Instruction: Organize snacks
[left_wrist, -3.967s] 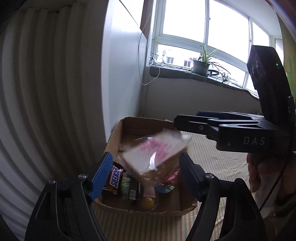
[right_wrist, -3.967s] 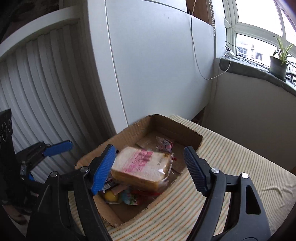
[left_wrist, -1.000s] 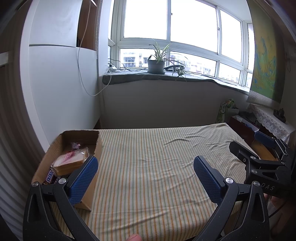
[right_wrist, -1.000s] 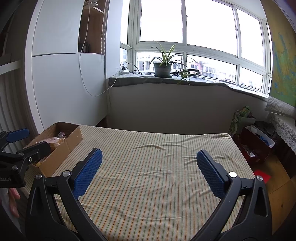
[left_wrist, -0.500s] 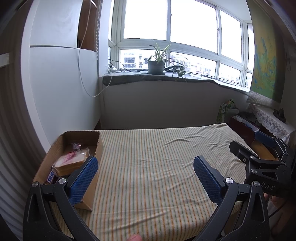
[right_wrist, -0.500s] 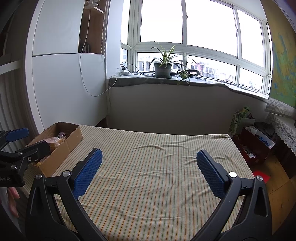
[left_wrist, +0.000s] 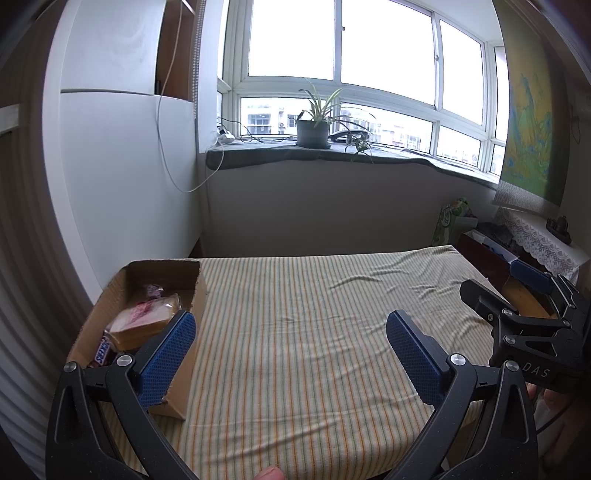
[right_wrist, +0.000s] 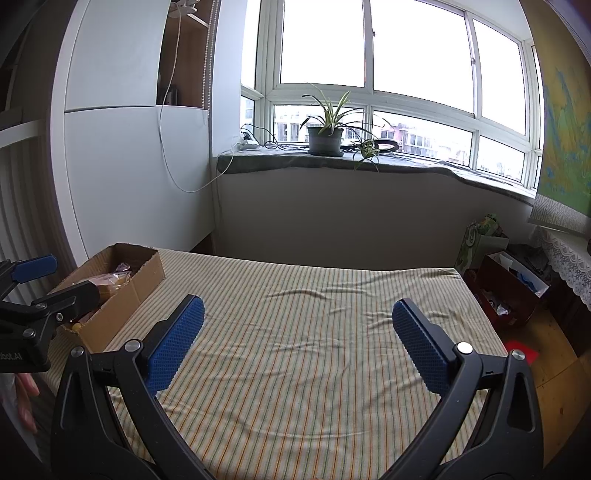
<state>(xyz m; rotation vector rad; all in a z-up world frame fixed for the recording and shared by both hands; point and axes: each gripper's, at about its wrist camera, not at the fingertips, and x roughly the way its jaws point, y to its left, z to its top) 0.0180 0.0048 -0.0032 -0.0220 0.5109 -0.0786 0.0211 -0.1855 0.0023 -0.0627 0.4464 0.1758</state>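
Both grippers hang spread wide and empty over the striped bedspread, snacks already in the box.

The left gripper (left_wrist: 291, 339) has its blue pads far apart with nothing between them; its left pad overlaps the near corner of the cardboard box (left_wrist: 162, 271), though whether it touches I cannot tell. The right gripper (right_wrist: 295, 325) is just as widely parted, gripping nothing, above the bare striped sheet (right_wrist: 314, 332). Inside the box, at the bed's left edge by the white cabinet (left_wrist: 122, 166), lie a wrapped sandwich (left_wrist: 142, 321), a Snickers bar (left_wrist: 101, 350) beside it and a small pink packet (left_wrist: 153, 291) behind.
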